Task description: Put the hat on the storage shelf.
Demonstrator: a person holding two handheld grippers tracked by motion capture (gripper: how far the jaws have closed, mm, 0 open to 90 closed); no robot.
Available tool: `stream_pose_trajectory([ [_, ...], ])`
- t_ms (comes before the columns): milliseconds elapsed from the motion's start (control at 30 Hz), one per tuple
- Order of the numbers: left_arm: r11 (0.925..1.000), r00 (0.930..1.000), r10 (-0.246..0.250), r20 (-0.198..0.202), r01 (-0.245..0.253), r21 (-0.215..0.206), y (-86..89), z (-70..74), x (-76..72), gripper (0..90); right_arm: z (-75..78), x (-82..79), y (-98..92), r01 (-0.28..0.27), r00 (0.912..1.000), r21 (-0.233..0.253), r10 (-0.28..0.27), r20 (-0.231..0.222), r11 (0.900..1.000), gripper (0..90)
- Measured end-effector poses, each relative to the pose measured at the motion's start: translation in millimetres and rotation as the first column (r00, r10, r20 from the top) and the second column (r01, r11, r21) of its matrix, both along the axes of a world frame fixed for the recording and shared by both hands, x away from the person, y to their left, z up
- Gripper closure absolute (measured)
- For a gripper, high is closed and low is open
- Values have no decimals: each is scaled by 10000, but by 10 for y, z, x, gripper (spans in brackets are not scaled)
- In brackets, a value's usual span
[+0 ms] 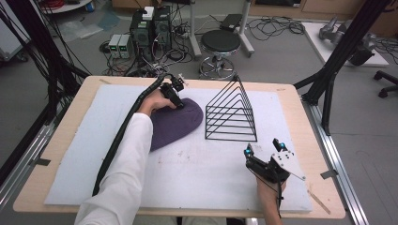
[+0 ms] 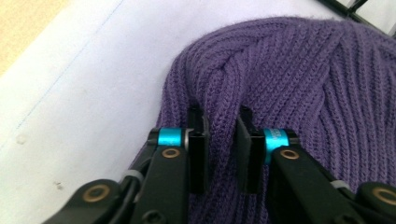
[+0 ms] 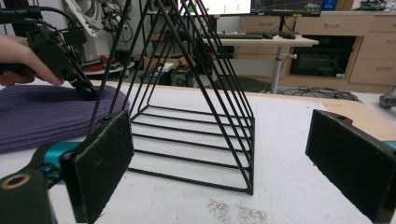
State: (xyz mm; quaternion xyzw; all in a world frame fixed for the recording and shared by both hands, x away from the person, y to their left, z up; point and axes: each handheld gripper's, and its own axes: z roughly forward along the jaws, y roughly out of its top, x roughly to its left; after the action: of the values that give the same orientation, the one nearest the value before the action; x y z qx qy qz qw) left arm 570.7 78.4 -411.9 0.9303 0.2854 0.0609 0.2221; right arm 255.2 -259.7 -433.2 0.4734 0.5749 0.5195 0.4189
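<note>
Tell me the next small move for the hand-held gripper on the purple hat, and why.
Probably lift a little. The left hand-held gripper has its jaws pinched on a fold of the purple hat, which lies flat on the mat beside the wire rack; the right hand-held gripper waits open.

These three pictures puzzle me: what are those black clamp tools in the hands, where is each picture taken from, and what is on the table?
No robot here: a person holds a two-jaw tool in each hand. The high view looks down on the table from above. The other two pictures come from small cameras riding on the tools, looking along their black jaws.

On the white mat lie a purple knitted hat and a black wire rack shaped like a row of triangles.

The left gripper has its jaws pinched on a fold of the hat's knit, near the hat's edge. The right gripper holds nothing: its jaws stand wide apart, facing the rack, above the mat near the table's front edge.
</note>
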Motion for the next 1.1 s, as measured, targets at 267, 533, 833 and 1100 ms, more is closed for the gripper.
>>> stream_pose_trajectory([
  [267,9992,9998,-85,152,79,394,-46,23,-23,812,0,-4,7,-88,10000,21,88,-18,10000,68],
  [533,9982,9981,-157,598,121,596,-65,83,-130,812,-4,9,24,-142,9999,11,142,-44,9999,69],
  [833,9997,9946,104,1032,-126,214,-20,240,-265,810,-2,7,30,-157,9999,36,157,-2,9999,69],
  [1100,9989,9840,271,1761,-201,-412,83,462,-465,810,2,4,40,-195,9998,62,195,23,9998,69],
])
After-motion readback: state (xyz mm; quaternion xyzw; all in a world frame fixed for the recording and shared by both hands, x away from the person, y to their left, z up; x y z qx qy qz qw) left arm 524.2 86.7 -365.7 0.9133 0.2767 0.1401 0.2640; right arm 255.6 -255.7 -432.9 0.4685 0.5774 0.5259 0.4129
